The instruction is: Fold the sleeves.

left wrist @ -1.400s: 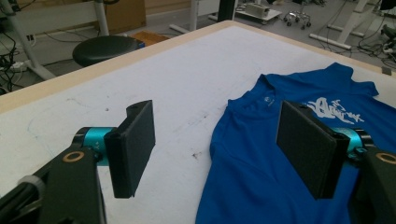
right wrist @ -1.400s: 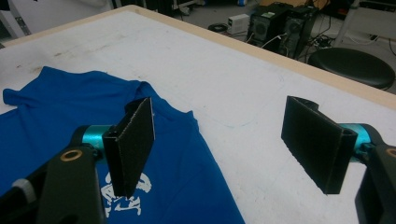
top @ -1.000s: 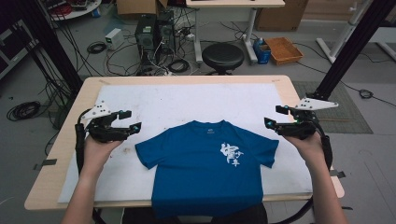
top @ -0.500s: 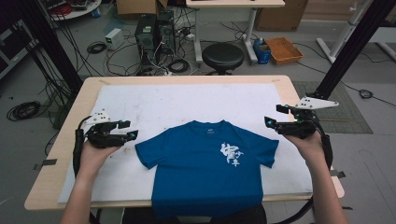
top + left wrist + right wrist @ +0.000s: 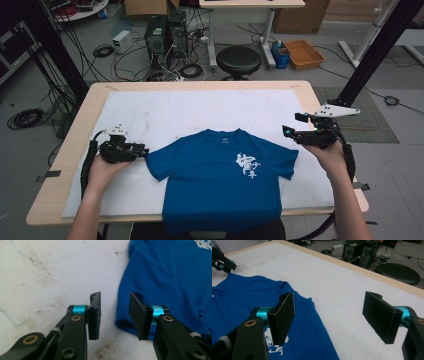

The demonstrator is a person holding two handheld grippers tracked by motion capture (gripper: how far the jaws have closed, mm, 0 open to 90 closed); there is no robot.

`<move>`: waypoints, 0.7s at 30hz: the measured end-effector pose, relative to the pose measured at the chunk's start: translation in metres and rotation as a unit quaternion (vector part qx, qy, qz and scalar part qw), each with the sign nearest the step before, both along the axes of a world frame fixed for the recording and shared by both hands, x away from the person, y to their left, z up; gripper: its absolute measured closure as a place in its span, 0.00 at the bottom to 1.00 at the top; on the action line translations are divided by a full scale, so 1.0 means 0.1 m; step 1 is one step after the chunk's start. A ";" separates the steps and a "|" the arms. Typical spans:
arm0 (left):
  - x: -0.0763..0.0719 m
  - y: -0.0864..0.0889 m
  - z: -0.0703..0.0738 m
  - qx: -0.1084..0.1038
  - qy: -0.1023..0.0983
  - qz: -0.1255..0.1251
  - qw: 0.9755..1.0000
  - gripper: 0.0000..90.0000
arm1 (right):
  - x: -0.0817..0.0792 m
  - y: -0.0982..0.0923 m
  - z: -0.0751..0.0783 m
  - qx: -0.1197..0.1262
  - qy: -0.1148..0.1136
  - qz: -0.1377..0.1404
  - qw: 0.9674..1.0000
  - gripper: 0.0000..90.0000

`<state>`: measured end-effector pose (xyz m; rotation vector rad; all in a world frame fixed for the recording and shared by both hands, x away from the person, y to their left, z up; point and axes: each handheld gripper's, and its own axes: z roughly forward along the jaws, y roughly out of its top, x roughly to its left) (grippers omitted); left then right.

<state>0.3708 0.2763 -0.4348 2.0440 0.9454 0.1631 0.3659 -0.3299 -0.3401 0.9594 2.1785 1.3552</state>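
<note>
On the white mat (image 5: pixel 165 112) covering the table (image 5: pixel 70 150) lies a blue T-shirt (image 5: pixel 220 180), flat, collar toward the far edge, its hem hanging over the near edge. Beyond the table an orange tray (image 5: pixel 304 53) sits on the floor; its contents are too small to tell. Compared with a second ago, the left gripper (image 5: pixel 115 315) is lower, just beside the shirt's sleeve, its jaws having just been closing with nothing between them. The right gripper (image 5: pixel 332 315) hovers unmoved above the other sleeve, jaws wide apart.

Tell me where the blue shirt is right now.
In the high view, the blue shirt lies flat at the table's near edge, between the two tools.
</note>
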 end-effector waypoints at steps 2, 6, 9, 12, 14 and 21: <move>0.00 -0.01 0.00 -0.001 -0.001 -0.003 1.000 0.69 | 0.00 0.00 0.00 0.001 -0.002 0.001 1.000 0.29; 0.00 -0.03 -0.03 0.015 0.013 0.001 1.000 0.71 | 0.01 -0.01 -0.01 0.001 0.001 -0.002 1.000 0.29; 0.01 -0.05 -0.08 0.026 0.029 0.004 0.999 0.74 | 0.01 -0.01 -0.01 0.000 0.003 -0.001 1.000 0.29; 0.01 -0.04 -0.07 0.019 0.035 0.009 0.999 0.81 | 0.01 -0.01 -0.01 0.001 0.001 0.000 1.000 0.29; 0.00 -0.04 -0.06 0.012 0.039 0.011 0.999 0.91 | 0.00 -0.01 -0.01 0.000 0.003 -0.003 1.000 0.29; -0.03 -0.03 0.08 -0.065 0.047 0.013 0.997 0.98 | 0.01 -0.01 -0.01 0.000 0.000 -0.001 1.000 0.29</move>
